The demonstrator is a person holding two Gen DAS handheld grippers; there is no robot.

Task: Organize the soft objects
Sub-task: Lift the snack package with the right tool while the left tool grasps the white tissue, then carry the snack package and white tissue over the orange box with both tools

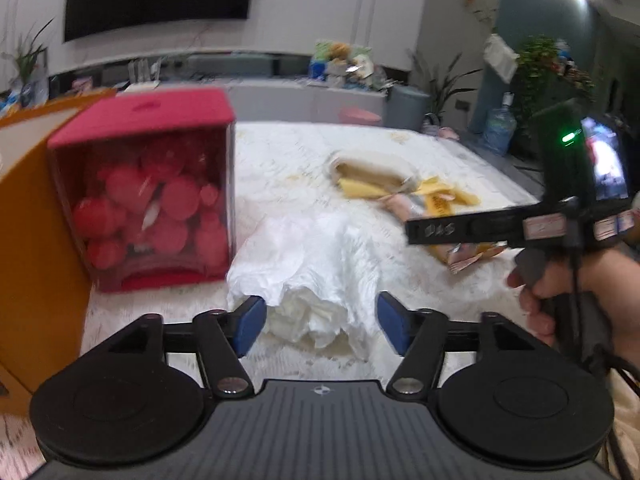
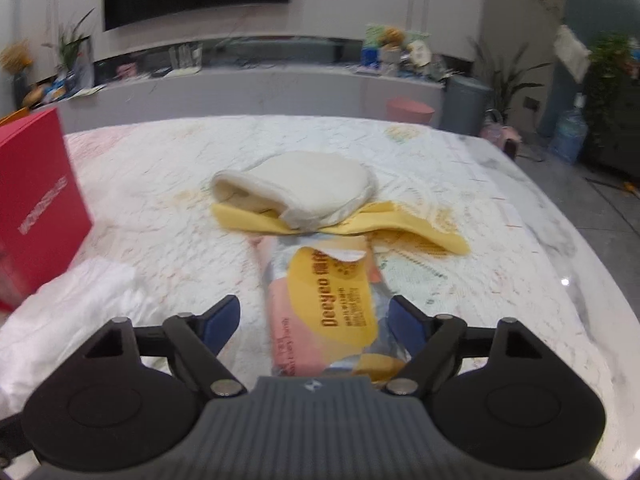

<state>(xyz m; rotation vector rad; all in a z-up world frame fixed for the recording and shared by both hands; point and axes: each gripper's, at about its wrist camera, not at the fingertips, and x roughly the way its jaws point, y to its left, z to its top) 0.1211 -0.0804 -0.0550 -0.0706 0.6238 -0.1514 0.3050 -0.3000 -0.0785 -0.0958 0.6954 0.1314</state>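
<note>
Your left gripper [image 1: 320, 322] stood spread wide, its blue pads on either side of the crumpled white plastic bag [image 1: 316, 264] and touching nothing; the bag lay just ahead of the tips on the quilted bed [image 1: 460, 152]. To that gripper's left, close beside the bag, stood the red box [image 1: 144, 184] with its clear front full of red rounds, against an orange board [image 1: 32, 240].

Your right gripper [image 2: 316, 320] was spread wide too, with the pink and yellow tissue pack [image 2: 324, 300] lying lengthwise between the jaws. The right pad looked to be at the pack's edge, though whether it pressed I could not tell; the left pad stood clear. Just beyond the tips the cream folded cloth [image 2: 304, 188] rested on a yellow cloth [image 2: 420, 232], whose near edge met the pack's far end.

For the grasp on the pack, you would have done well to centre it between the pads first (it sat nearer the right one) and close across its narrow width, low on the body, not on the loose wrapper flap. With the bag, taking a thick gather rather than one thin layer seemed the safer choice, since film slips.
</note>
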